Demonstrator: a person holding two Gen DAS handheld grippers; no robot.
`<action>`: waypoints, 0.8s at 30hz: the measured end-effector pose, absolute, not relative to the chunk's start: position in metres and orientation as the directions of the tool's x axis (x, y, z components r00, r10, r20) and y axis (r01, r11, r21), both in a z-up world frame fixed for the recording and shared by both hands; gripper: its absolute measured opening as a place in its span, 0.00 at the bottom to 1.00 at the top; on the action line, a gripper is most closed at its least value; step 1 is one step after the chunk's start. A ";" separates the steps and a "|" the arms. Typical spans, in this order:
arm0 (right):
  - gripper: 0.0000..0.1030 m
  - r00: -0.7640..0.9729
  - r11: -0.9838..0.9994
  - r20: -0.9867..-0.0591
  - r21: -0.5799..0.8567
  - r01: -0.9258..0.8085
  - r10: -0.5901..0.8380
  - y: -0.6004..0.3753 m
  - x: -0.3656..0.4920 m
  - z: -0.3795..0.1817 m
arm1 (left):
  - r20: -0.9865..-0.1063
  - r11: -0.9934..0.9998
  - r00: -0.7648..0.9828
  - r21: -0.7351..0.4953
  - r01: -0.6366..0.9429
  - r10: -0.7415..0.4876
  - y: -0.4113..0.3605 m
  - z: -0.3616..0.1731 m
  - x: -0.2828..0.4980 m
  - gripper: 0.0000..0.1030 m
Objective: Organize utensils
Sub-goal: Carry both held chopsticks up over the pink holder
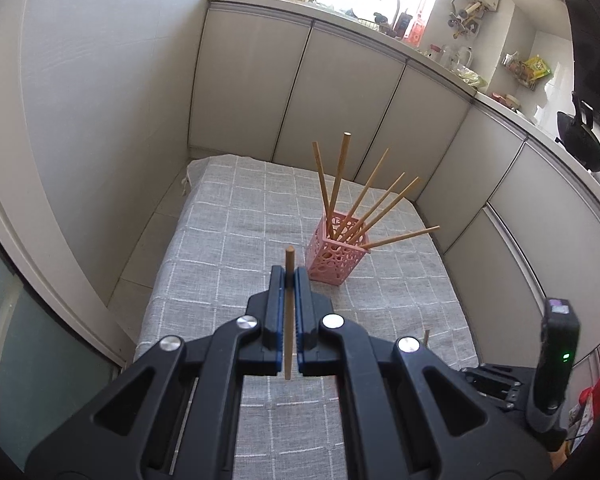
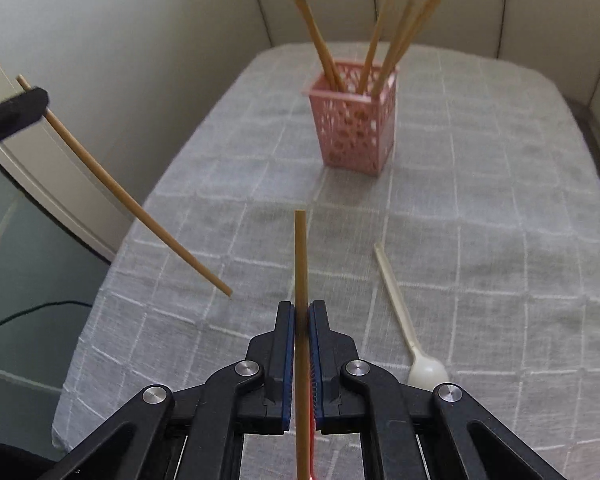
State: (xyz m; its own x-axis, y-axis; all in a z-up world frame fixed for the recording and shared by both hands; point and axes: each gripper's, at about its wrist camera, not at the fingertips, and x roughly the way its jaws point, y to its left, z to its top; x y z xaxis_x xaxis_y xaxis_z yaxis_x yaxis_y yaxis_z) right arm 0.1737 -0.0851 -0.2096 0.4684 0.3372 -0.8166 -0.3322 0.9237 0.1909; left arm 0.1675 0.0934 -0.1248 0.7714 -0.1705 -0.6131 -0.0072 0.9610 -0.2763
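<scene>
A pink perforated holder (image 1: 335,255) (image 2: 354,118) stands on the grey checked tablecloth (image 1: 228,240) with several wooden chopsticks (image 1: 338,178) leaning out of it. My left gripper (image 1: 289,274) is shut on a wooden chopstick (image 1: 288,320), held above the cloth, short of the holder. In the right wrist view that same chopstick (image 2: 128,196) slants down from the left gripper's tip (image 2: 20,110) at the left edge. My right gripper (image 2: 301,308) is shut on another wooden chopstick (image 2: 301,256), lifted over the cloth. A cream plastic spoon (image 2: 406,320) lies on the cloth to its right.
White cabinet doors (image 1: 340,92) wall the table at the back and right, with a cluttered counter (image 1: 452,60) above. The table's left side drops to a tiled floor (image 1: 148,248). The right gripper's body (image 1: 552,364) shows at the lower right of the left wrist view.
</scene>
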 end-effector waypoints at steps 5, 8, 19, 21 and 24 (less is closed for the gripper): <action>0.06 0.607 0.928 -0.713 0.181 -0.326 0.352 -0.092 0.165 -0.161 | -0.587 0.973 0.797 -0.230 0.005 -0.143 0.081 -0.116 0.163 0.05; 0.05 0.670 0.931 -0.650 0.195 -0.307 0.357 -0.097 0.166 -0.135 | -0.566 0.978 0.815 -0.210 0.007 -0.128 0.075 -0.107 0.163 0.05; 0.06 0.790 0.938 -0.508 0.214 -0.272 0.345 -0.117 0.190 -0.064 | -0.474 0.995 0.876 -0.076 0.061 -0.090 0.049 -0.057 0.181 0.05; 0.06 0.796 0.939 -0.499 0.211 -0.272 0.343 -0.119 0.196 -0.055 | -0.455 0.994 0.885 -0.074 0.077 -0.103 0.048 -0.046 0.184 0.05; 0.06 0.807 0.939 -0.482 0.210 -0.273 0.343 -0.120 0.203 -0.043 | -0.423 0.992 0.897 -0.082 0.100 -0.126 0.048 -0.032 0.191 0.05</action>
State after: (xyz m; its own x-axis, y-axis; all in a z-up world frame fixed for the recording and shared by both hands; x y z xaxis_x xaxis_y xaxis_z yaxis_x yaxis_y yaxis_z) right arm 0.2025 -0.1198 -0.0431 0.8067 0.3425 -0.4816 -0.2730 0.9387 0.2104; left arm 0.1915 0.0480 -0.0323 0.8975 -0.1260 -0.4227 0.1004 0.9915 -0.0824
